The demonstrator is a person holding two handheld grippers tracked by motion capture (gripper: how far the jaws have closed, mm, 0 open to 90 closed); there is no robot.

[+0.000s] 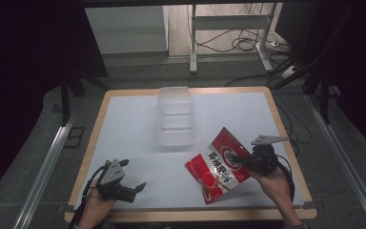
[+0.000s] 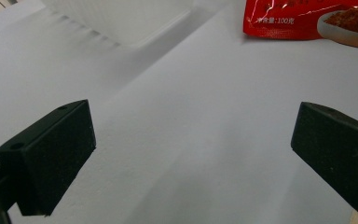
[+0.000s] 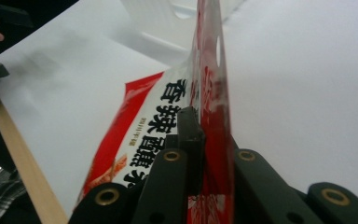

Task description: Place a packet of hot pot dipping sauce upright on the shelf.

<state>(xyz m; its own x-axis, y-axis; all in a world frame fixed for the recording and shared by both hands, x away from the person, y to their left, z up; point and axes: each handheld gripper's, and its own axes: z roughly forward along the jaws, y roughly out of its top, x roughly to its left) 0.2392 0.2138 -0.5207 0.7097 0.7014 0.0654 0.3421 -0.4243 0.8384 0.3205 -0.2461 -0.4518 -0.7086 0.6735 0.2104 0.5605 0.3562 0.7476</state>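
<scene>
A glossy red and white snack pouch [image 1: 219, 164], flat and crinkled with bold black lettering, was clamped at its edge by the right gripper [image 1: 240, 161] above the near right part of the matte white table [image 1: 133, 138]. A clear ribbed plastic container [image 1: 175, 117] stood beyond it. The left gripper [image 1: 136, 190] was held with jaws wide apart, nothing between them, well left of the pouch.

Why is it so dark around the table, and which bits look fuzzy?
High view: light falls on the white table, the surroundings stay dark. Left gripper view: the clear box is soft and washed out. Right gripper view: the red bag sits so close that its edge blurs.
</scene>
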